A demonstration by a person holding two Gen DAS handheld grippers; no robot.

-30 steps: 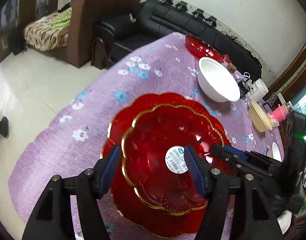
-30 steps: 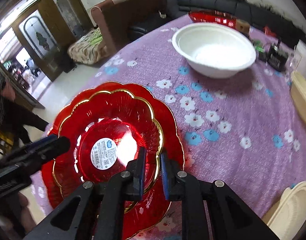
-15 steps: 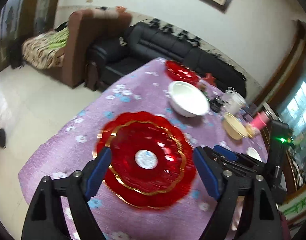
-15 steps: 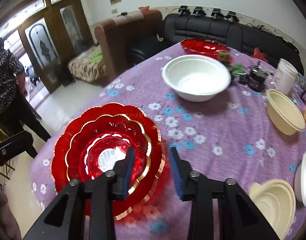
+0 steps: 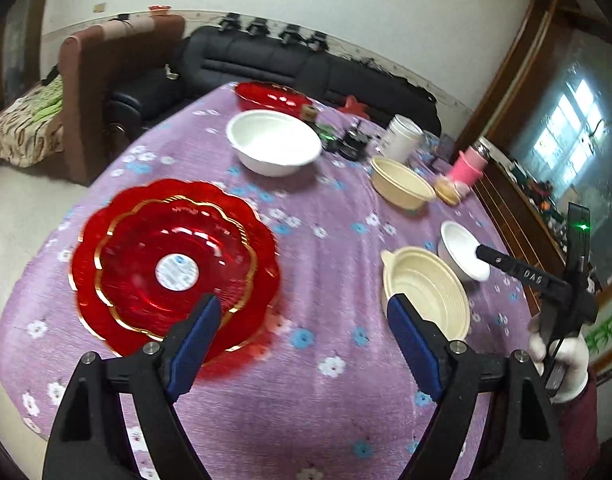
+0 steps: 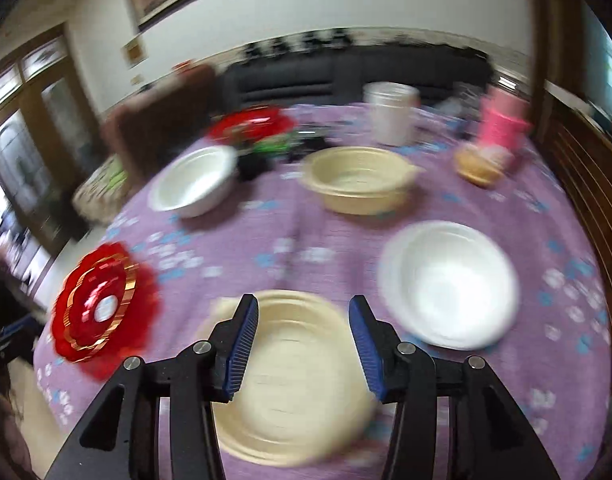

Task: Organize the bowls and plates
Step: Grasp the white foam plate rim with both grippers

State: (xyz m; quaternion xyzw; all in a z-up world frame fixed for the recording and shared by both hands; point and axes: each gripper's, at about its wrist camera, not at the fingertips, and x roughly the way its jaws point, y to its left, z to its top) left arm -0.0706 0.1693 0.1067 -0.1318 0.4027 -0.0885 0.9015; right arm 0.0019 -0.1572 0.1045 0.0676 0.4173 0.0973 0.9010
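Red plates (image 5: pixel 174 268): two nested, lower left. Cream bowls (image 6: pixel 290 380), white bowls (image 6: pixel 445 284): unstacked. Left gripper (image 5: pixel 302 344), right gripper (image 6: pixel 302 344): jaws just widened, apart, empty.

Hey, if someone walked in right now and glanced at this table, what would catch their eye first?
Probably the stack of two shiny red gold-rimmed plates at the near left edge of the purple flowered tablecloth. Next, the pale bowls scattered over the cloth: a big white bowl toward the far side and a cream bowl right under the open right gripper.
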